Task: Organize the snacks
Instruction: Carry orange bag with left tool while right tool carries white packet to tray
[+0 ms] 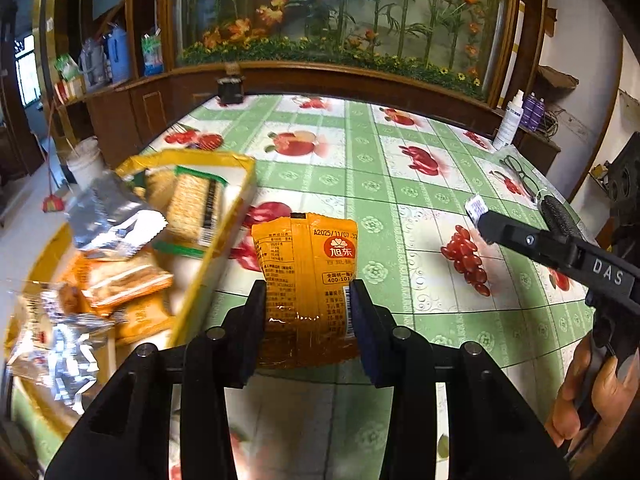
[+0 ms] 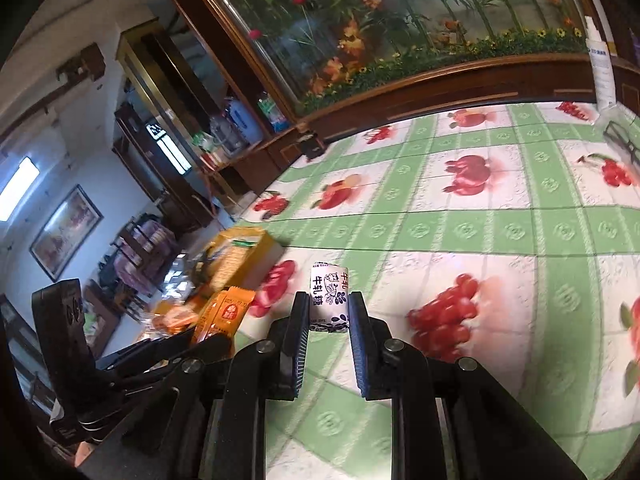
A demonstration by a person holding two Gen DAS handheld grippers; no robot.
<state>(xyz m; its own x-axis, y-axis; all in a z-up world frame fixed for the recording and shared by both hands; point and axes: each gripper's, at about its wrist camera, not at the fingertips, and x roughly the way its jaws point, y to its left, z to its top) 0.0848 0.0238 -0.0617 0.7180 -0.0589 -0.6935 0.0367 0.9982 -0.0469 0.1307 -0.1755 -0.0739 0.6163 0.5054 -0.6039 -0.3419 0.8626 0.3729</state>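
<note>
An orange snack packet (image 1: 308,248) is pinched between the pads of my left gripper (image 1: 308,292), lifted just above the fruit-print tablecloth (image 1: 360,184). To its left stands a yellow cardboard box (image 1: 240,200) holding cracker packs and silver and orange wrappers. My right gripper (image 2: 328,298) is shut on a small white wrapped candy (image 2: 329,280) with blue print, held over the table. In the left wrist view the right gripper (image 1: 486,220) reaches in from the right with the candy (image 1: 476,206) at its tip. The right wrist view shows the left gripper (image 2: 200,332) with the orange packet (image 2: 226,312) beside the box (image 2: 256,240).
A white spray bottle (image 1: 508,120) and a pair of glasses (image 1: 520,176) sit at the table's far right. A white cup (image 1: 86,160) stands beyond the box. A small dark object (image 1: 230,88) rests at the far edge by the wooden cabinet. A hand (image 1: 588,392) grips the right tool.
</note>
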